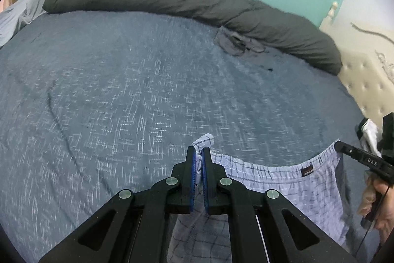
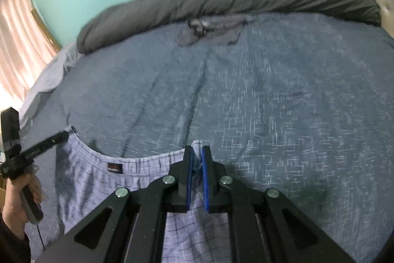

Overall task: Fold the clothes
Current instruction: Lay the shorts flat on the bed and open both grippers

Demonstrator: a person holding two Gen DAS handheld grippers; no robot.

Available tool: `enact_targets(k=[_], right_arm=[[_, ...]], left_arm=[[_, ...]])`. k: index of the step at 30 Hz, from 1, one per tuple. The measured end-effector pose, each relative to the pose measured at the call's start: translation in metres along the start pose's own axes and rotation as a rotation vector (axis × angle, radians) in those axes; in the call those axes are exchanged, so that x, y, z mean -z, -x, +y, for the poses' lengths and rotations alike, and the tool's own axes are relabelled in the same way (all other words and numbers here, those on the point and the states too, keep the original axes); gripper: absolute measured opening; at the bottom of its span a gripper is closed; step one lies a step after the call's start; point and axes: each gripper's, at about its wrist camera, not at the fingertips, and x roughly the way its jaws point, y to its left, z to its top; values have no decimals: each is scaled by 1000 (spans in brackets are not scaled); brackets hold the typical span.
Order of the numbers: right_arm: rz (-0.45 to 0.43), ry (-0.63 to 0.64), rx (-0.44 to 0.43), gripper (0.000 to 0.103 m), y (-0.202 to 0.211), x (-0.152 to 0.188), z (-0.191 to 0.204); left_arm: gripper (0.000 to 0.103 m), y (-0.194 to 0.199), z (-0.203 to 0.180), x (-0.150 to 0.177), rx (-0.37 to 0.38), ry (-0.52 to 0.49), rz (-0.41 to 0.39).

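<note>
Left tool (image 1: 199, 150) clamped on checked shorts (image 1: 283, 179) waistband, right tool (image 2: 197, 149) likewise, above bedspread (image 1: 123, 80).

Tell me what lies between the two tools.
Only the light blue checked boxer shorts' elastic waistband, sagging between left tool and right tool; both wrist views show it.
</note>
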Motion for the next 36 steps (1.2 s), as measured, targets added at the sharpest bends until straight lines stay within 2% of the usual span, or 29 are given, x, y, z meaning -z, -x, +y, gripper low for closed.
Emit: enact_targets(k=[4, 8, 10, 11, 12, 14, 18, 23, 31, 36], right_arm=[[69, -53, 3, 6, -25, 2, -13], [105, -117, -30, 9, -34, 7, -24], [83, -143, -25, 23, -23, 9, -29], [71, -156, -22, 38, -18, 10, -31], [53, -170, -20, 44, -10, 12, -33], [6, -212, -36, 44, 12, 19, -38], [-83, -326, -79, 44, 56, 49, -46], [-114, -434, -53, 44, 90, 105, -53], [-185, -555, -20, 45, 123, 164, -73], [-159, -571, -34, 45, 113, 178, -87]], left_arm=[[5, -21, 3, -2, -13, -9, 65], [9, -35, 7, -3, -18, -13, 114], [19, -25, 12, -2, -13, 3, 94], [28, -18, 15, -1, -12, 14, 82], [33, -11, 19, -1, -10, 26, 69], [37, 12, 28, 5, 9, 56, 38], [37, 46, 27, 30, 40, 58, 8], [37, 60, 28, 81, 54, 104, 57], [37, 77, 40, 134, 35, 223, 64], [37, 81, 32, 145, 24, 195, 55]])
